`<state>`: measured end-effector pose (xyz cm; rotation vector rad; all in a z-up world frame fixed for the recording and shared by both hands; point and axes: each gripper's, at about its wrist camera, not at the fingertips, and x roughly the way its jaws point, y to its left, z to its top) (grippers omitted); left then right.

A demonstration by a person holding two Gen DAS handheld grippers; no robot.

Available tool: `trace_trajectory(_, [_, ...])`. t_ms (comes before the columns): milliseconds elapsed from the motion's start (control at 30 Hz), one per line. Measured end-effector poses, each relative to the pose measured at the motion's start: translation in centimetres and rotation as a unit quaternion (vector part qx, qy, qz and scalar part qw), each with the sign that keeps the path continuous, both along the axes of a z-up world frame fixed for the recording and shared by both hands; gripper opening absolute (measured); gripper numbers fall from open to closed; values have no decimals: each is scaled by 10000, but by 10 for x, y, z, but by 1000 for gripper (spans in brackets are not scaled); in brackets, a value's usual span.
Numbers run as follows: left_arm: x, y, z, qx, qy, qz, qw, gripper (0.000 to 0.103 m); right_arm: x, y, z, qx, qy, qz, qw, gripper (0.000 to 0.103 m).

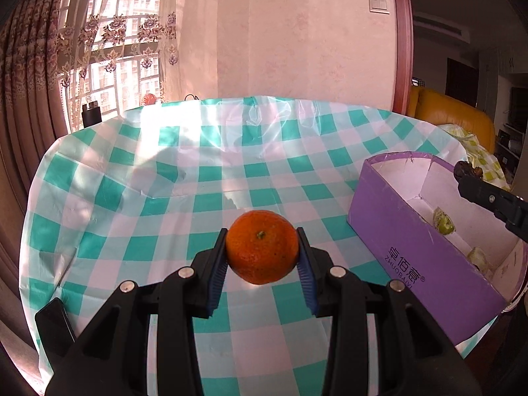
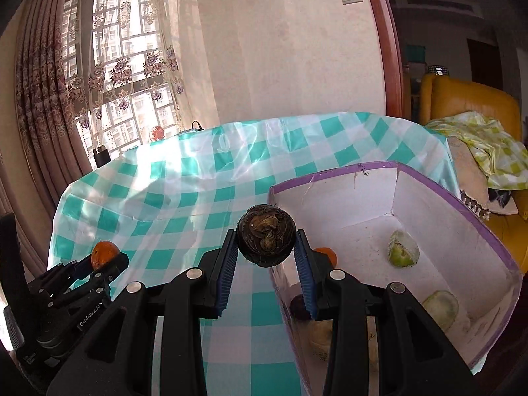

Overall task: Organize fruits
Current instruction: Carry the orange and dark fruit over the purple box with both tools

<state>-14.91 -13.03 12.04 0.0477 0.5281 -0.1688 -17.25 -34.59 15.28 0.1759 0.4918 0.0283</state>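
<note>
Two grippers are each carrying a fruit above the checked surface [image 1: 138, 198]. From the left wrist view, the left gripper [image 1: 262, 254] is pinching an orange [image 1: 262, 246] between its blue pads, stem end facing the camera, over the middle of the cloth toward the near edge. From the right wrist view, the right gripper [image 2: 266, 247] is squeezing a dark brown, rough-skinned round fruit [image 2: 265, 236] right at the left wall of the purple box [image 2: 333, 178], which is sitting at the right edge of the surface.

Only the left wrist view is showing the box's outer purple side with its printed lettering; there the right gripper is poking in from the right, over the box's far end, its dark fruit just visible at the tip. Only the right wrist view is looking down into the white interior: a cut green fruit piece [image 2: 403, 249] is lying toward the far end, a paler green piece [image 2: 440, 307] is leaning at the right wall, and an orange fruit [image 2: 326, 253] is peeking out behind the right finger. A dark round thing near the left wall is too hidden to name. That same view is also catching the left gripper at the lower left, clamping its orange.
</note>
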Motion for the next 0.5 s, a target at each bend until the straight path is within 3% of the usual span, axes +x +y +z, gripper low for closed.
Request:
trace_trajectory(267, [6, -65, 23, 228, -137, -586, 9979, 39, -11, -56, -13, 97, 117, -682, 9976, 36])
trace_trajectory(500, [14, -145, 35, 420, 135, -1407, 9891, 39, -9, -82, -27, -356, 571, -1274, 9896, 36])
